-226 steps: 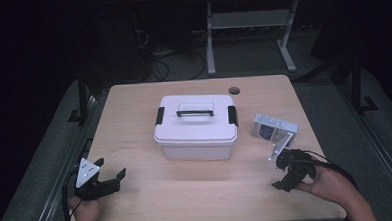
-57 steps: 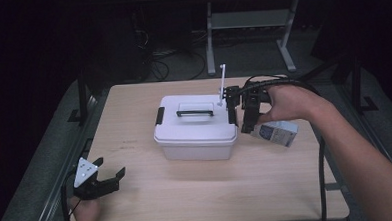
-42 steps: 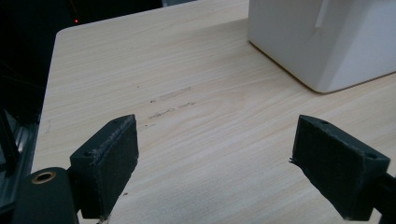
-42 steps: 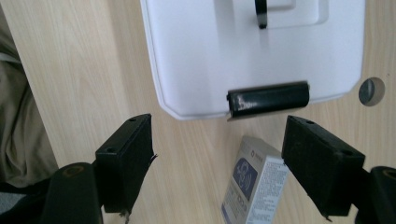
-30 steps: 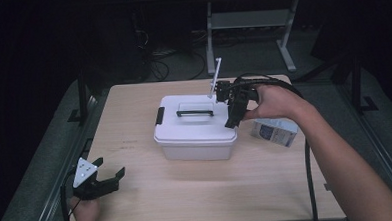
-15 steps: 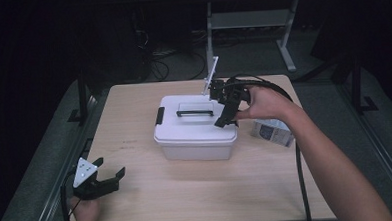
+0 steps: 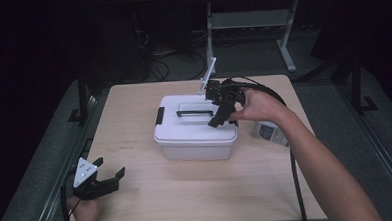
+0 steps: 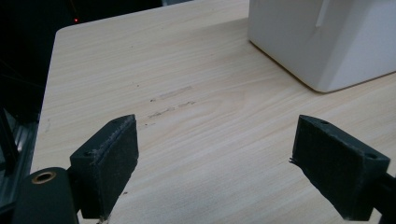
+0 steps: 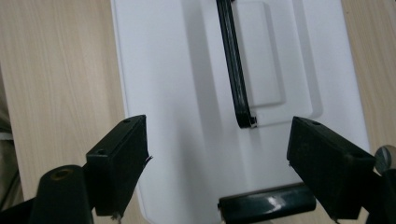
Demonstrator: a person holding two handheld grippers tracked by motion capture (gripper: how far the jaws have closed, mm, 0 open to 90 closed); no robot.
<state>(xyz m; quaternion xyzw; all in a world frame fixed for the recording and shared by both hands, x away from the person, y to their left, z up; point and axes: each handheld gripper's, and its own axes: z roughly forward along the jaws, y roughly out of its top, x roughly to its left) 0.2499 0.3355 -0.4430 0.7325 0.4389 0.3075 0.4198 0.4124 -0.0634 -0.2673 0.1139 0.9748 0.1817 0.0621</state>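
My right gripper [image 7: 218,120] hung over the white storage box [image 7: 195,133], out near the lid's right end, with its jaws spread wide and nothing between them. Looking along those jaws in the right gripper view [image 9: 217,163], I had the white lid [image 9: 187,93] spread beneath me and the black carry handle [image 9: 233,65] lying flat in its recess, running away from me. The near end of that handle sat between my two jaws but farther off than they were, and they were touching nothing. A black side latch [image 9: 264,203] showed at the bottom edge, just under the gripper.

The box itself sat in the middle of the wooden table [image 7: 134,108], lid on, with a latch [image 7: 159,115] showing on its left end. A small white and blue carton [image 7: 269,133] lay on the table just right of the box, partly behind my right hand [image 7: 256,105].

My left gripper [image 7: 104,182] stayed out of it, parked low at the near left corner of the table, well apart from the box. Its jaws were wide open too, over bare wood [image 8: 205,126], with a corner of the box [image 8: 322,42] up at the top right of the left gripper view.
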